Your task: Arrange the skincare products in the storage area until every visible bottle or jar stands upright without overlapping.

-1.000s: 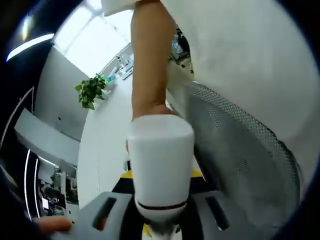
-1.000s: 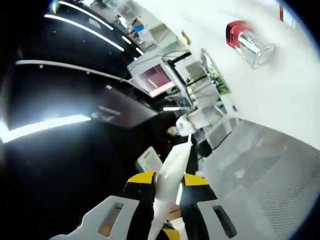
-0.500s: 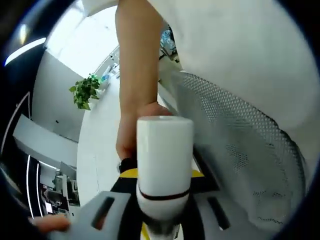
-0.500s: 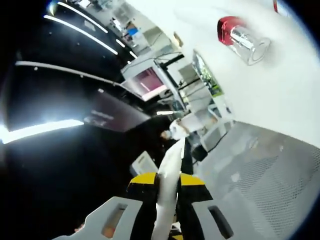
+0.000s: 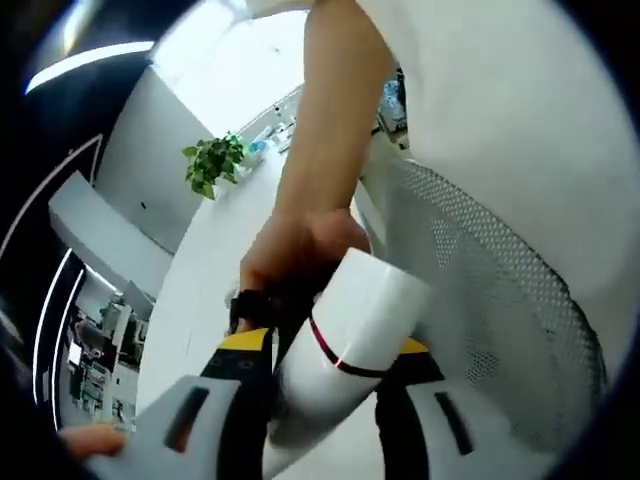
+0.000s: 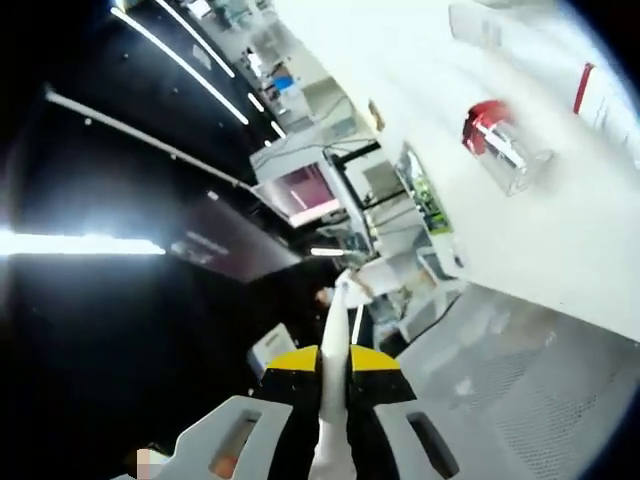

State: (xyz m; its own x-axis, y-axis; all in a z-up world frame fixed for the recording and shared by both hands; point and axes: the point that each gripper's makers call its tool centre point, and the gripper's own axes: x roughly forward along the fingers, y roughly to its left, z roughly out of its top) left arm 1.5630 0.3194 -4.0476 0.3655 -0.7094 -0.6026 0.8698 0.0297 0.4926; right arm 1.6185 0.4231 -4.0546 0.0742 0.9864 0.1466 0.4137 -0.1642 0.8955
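My left hand-held gripper [image 5: 322,400] grips a white bottle [image 5: 345,345], tilted; my right hand-held gripper [image 6: 330,400] pinches a white tube [image 6: 334,375]. On the bench [image 6: 420,120] beyond, a red-capped jar [image 6: 505,145] lies sideways.

**White surface with a few skincare items**

In the right gripper view, a white surface [image 6: 520,230] carries a clear bottle with a red cap [image 6: 503,143], lying on its side. Near it rests a white tube with a red band [image 6: 608,100]. Another pale container [image 6: 478,22], blurred, sits further along, well apart.
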